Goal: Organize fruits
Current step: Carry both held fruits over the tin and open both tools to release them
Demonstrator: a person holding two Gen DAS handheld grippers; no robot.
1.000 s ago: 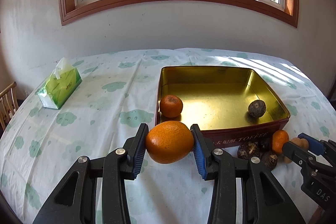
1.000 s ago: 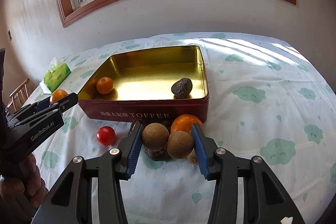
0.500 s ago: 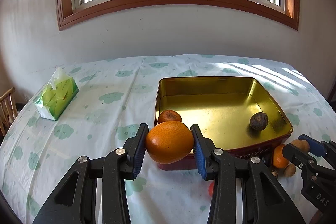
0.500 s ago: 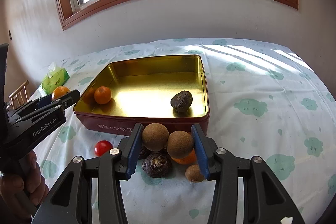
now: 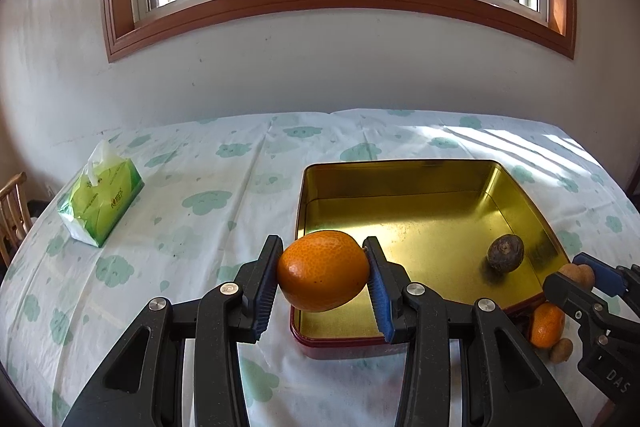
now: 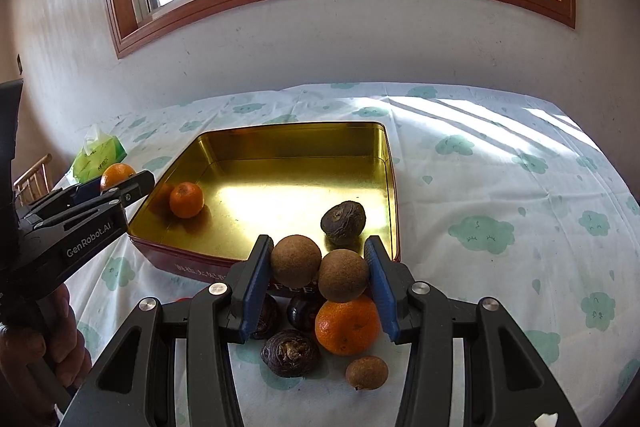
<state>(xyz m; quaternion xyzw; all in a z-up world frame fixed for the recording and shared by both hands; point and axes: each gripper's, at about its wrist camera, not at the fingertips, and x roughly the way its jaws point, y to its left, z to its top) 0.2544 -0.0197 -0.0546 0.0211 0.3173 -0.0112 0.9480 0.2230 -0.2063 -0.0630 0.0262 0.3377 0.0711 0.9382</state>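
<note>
- Your left claw [image 5: 323, 273] tilts downward, pads clamped on something round.
- Your right claw [image 6: 319, 269] tilts down likewise, pinching two small round things side by side.

small orange [image 5: 546, 324] partly behind the right gripper [image 5: 576, 277], red ball half hidden under the gripper arm, tin's [image 6: 256, 269] words partly covered, chair [image 5: 12, 211] cut off at the edge
</note>
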